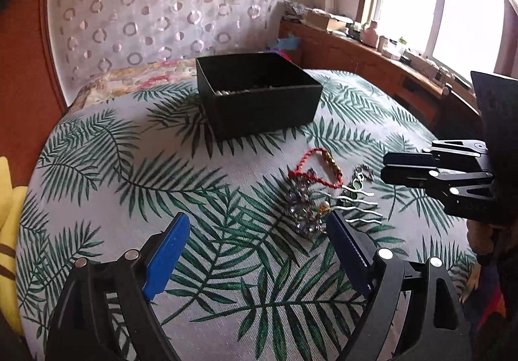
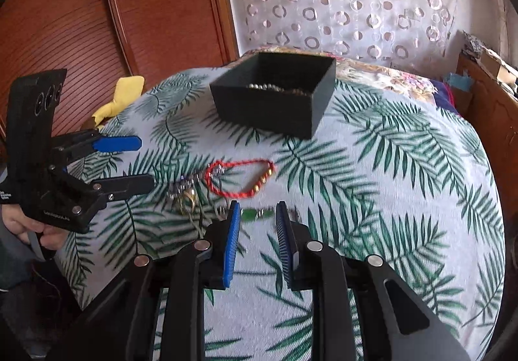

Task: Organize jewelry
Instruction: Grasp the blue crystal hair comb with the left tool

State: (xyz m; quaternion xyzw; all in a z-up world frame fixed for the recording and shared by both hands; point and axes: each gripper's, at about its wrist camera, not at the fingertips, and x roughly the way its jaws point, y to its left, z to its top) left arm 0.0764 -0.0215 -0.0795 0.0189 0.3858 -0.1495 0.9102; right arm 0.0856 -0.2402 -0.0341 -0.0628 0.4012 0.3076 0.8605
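Note:
A black open box (image 1: 259,92) with beaded jewelry inside stands on the palm-leaf cloth; it also shows in the right wrist view (image 2: 275,95). Loose jewelry lies in front of it: a red cord bracelet (image 1: 319,168) (image 2: 239,178), a crystal bead piece (image 1: 304,208) (image 2: 181,187), and a green-stone silver hair comb (image 1: 353,196) (image 2: 257,214). My left gripper (image 1: 257,233) is open and empty, just before the bead piece. My right gripper (image 2: 257,221) is partly open over the green piece, holding nothing; it shows from the side in the left wrist view (image 1: 387,166).
The round table (image 1: 129,166) has a leaf-print cloth. A yellow cloth (image 2: 119,98) lies at its left edge. A wooden cabinet (image 1: 372,63) with clutter stands under the window at right. A curtain hangs behind.

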